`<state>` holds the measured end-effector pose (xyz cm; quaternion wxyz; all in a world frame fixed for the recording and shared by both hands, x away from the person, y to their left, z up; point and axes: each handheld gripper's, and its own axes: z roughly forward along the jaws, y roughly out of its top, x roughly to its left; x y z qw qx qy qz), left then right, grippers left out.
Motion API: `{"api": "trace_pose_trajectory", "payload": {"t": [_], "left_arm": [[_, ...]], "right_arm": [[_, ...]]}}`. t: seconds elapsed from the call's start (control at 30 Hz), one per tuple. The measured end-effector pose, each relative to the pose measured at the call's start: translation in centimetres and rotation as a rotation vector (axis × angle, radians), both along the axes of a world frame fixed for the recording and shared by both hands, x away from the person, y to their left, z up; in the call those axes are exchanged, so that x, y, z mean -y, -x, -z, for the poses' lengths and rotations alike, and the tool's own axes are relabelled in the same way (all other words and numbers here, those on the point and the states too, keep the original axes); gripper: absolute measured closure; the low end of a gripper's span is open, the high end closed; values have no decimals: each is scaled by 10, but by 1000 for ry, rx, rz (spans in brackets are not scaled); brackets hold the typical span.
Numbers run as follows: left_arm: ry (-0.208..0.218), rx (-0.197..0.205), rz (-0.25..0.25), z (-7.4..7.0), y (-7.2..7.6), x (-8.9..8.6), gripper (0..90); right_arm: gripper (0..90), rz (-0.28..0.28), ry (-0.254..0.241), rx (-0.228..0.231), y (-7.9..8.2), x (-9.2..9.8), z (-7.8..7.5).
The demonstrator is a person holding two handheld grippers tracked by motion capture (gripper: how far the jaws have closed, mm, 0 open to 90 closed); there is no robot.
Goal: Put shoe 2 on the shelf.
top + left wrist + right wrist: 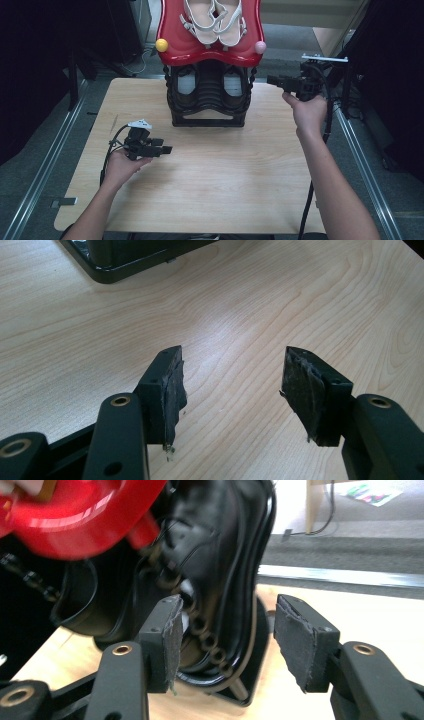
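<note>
My right hand-held gripper [272, 80] hangs just right of the shoe rack [209, 107], jaws spread wide with nothing between them, pointing at its lower tier; my left hand-held gripper [166, 149] sits in front of the rack and to its left, low over the bench [210, 180], jaws likewise apart and empty; the black shoes [186, 86] I appear to be after stand inside the rack's dark lower tier, under the red tray [175, 50] that carries the white sandals [214, 20].

What worries me: approaching from the rack's side, one jaw could catch on the black frame or bump the red tray's edge, which might shove the rack across the bench or shake the sandals loose; closing too shallow on a shoe's rim would probably let it slip.

In the right gripper view the rack is blurred, so where the shoe ends and the frame begins is hard to make out; the tray hides much of the lower tier from above; the sandals' far ends are cut off.
</note>
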<state>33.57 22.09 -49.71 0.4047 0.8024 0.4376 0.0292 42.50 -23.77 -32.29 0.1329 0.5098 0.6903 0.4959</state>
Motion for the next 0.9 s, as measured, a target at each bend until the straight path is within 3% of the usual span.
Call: {"api": "trace_pose_trajectory", "payload": {"t": [0.9], "left_arm": [[-9, -6, 1, 0, 0, 0, 422]], "right_arm": [[451, -145, 6, -48, 63, -32, 100]]}}
